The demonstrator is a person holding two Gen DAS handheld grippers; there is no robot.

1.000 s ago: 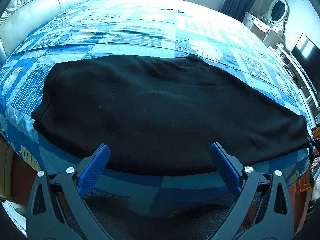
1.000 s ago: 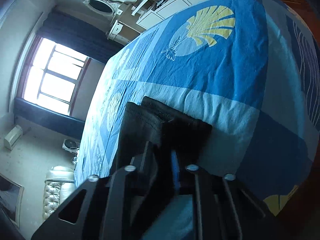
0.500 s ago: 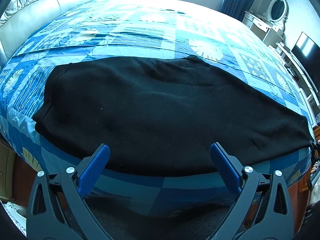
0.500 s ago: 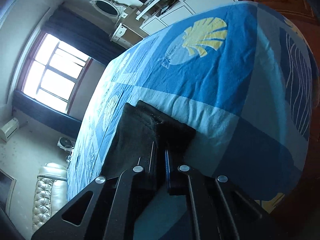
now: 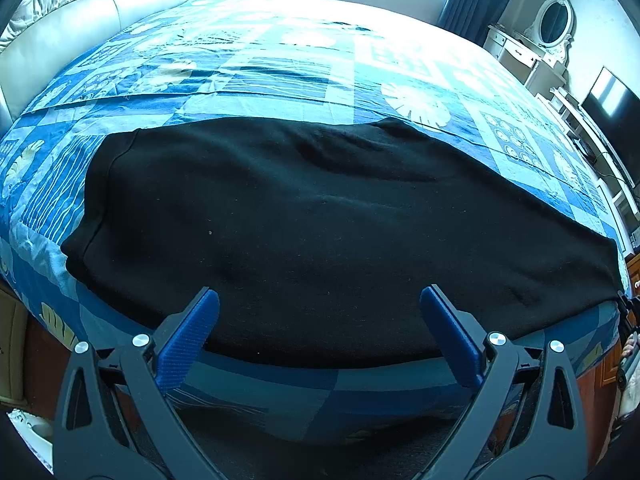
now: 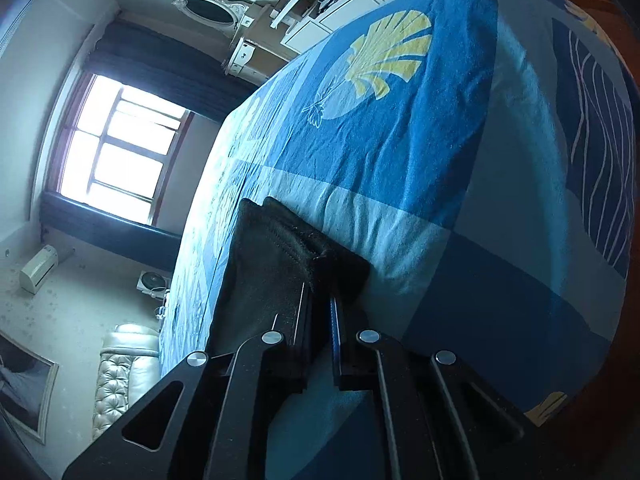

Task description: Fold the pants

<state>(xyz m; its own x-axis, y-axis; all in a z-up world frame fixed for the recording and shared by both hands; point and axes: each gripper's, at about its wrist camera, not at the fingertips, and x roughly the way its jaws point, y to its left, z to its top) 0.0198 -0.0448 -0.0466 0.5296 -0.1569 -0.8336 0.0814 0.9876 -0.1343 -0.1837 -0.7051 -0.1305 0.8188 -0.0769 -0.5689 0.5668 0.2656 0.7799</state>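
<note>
Pants (image 5: 320, 232), no label seen: right hand-held gripper (image 6: 320, 312) pinches hem, left (image 5: 320, 320) wide, empty.

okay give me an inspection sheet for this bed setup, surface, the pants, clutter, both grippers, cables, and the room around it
Surface: bed with a blue patchwork bedspread, lightly wrinkled near the corner.
Job's things: black pants spread flat across the near side of the bed; one end reaches the right corner.
Clutter: nothing seen on the bedspread besides the pants.
Grippers: left gripper hovers at the near bed edge, jaws wide apart, holding nothing. Right gripper has its jaws closed on the pants' hemmed end at the corner.
Cables: a wire by the TV stand, away from the bed.
Surroundings: tufted headboard, window with dark curtains, white dresser with oval mirror, TV, fan.
</note>
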